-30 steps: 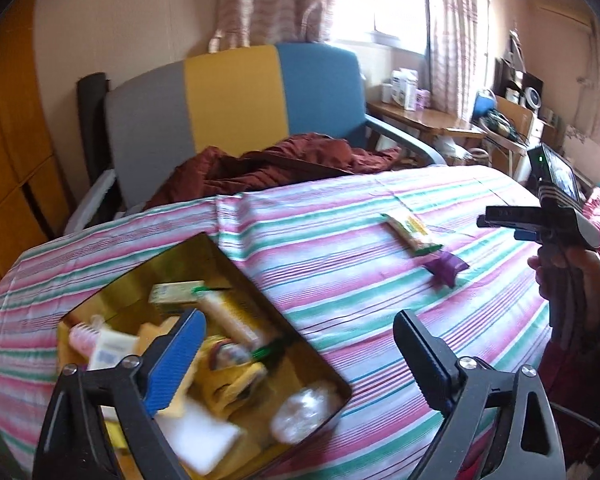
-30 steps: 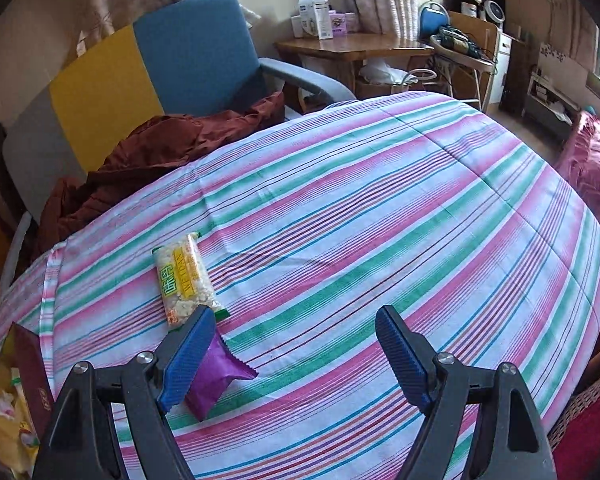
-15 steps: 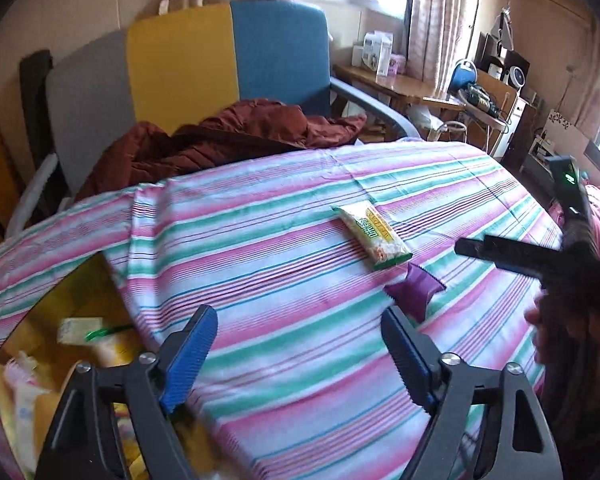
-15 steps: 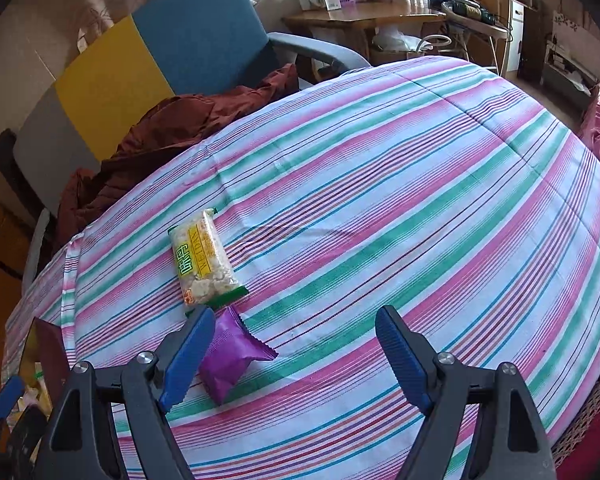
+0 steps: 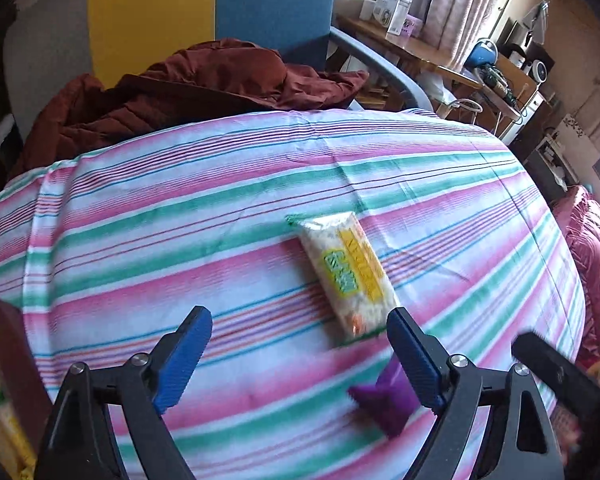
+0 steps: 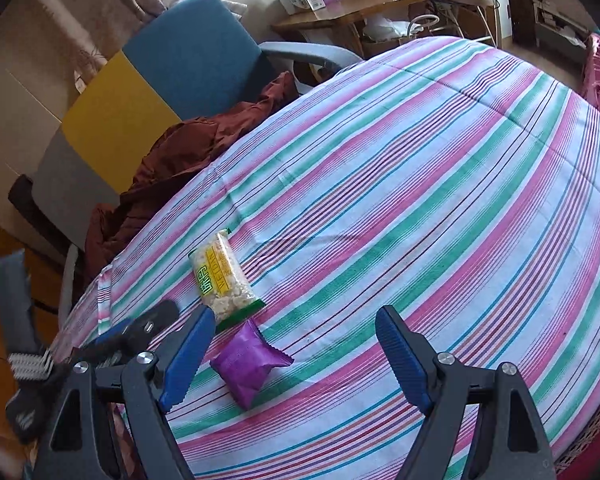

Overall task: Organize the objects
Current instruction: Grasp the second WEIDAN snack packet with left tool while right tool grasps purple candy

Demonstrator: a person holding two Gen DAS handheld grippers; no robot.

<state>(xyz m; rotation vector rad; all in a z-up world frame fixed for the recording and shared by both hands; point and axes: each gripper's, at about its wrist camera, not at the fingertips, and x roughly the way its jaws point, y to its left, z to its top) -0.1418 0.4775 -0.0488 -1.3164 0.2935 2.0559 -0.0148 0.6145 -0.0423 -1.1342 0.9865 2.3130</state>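
Table: striped cloth in pink, green and white fills the middle of both views.
Left gripper: jaws wide apart and just been opening more, nothing between them, only cloth.
Right gripper: jaws wide apart, holding nothing.
Purple packet: lies flat on the cloth, low in the right view, between the right jaws and close to the left blue pad; in the left view it peeks out beside the right pad.
Yellow snack bag: lies flat, just above the purple packet, not touching the jaws.
Box: lower left edge of the left view.
Chair: upper left, behind the table, with a dark red coat on it.
Desk: top, with small boxes.
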